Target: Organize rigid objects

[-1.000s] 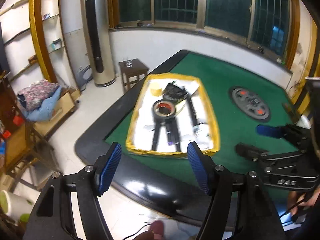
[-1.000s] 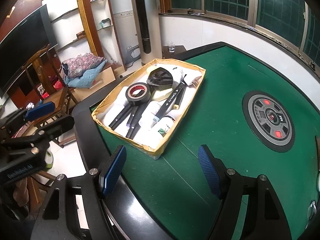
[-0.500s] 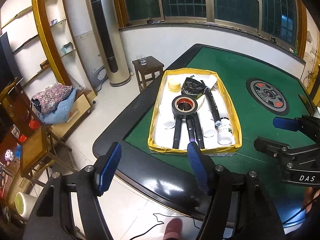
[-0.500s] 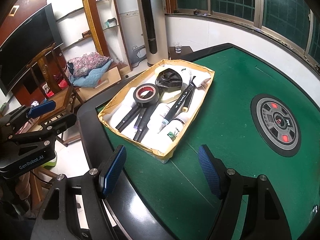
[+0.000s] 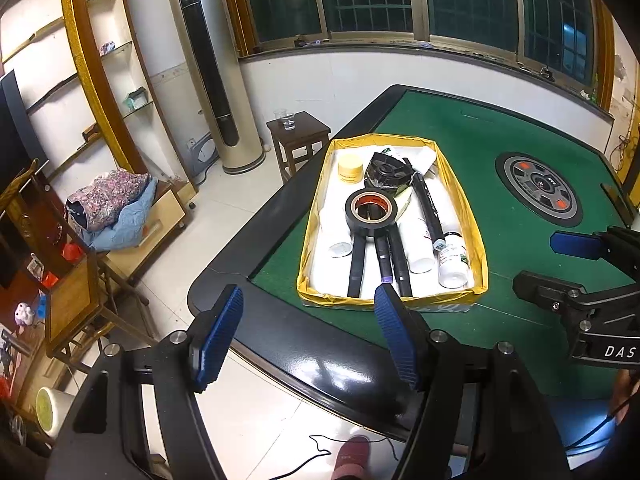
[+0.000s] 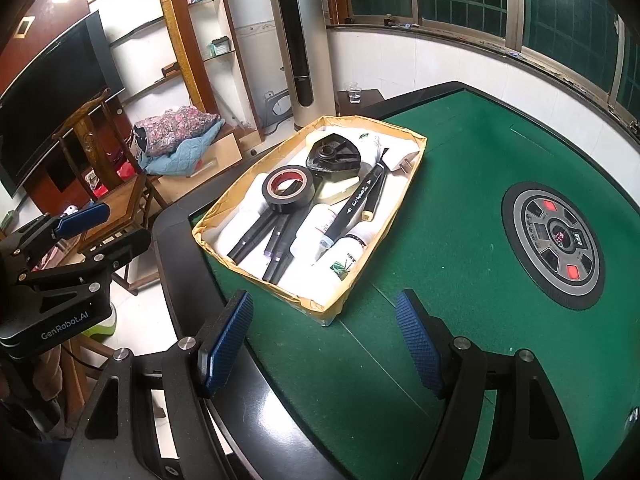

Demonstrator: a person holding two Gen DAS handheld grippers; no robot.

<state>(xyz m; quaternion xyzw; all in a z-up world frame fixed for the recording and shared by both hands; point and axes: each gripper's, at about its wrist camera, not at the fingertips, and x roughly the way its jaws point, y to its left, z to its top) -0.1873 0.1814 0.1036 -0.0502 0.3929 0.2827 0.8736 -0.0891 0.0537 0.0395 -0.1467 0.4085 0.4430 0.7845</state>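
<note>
A yellow-rimmed tray [image 5: 478,240] [image 6: 412,184] lined in white sits on the green table near its front left corner. Inside lie a black tape roll [image 5: 370,210] [image 6: 287,189], several black markers [image 5: 428,208] [image 6: 360,204], white bottles [image 5: 452,260] [image 6: 344,256], a yellow jar [image 5: 350,170] and a black fan-shaped part [image 5: 388,172] [image 6: 334,156]. My left gripper [image 5: 308,336] hangs open over the table's black edge, short of the tray. My right gripper [image 6: 324,340] is open above the felt, just before the tray's near corner. Both hold nothing.
A round grey control panel [image 5: 538,188] [image 6: 560,240] is set in the table's middle. Left of the table stand a small stool with a cup [image 5: 298,132], a tall air conditioner [image 5: 212,68], shelves and a chair with folded bedding [image 5: 114,204]. A foot [image 5: 352,456] shows below.
The left wrist view has tilted and steadied, so the tray now sits higher and more central between its fingers. The right view has barely shifted. Both grippers stay open and empty.
</note>
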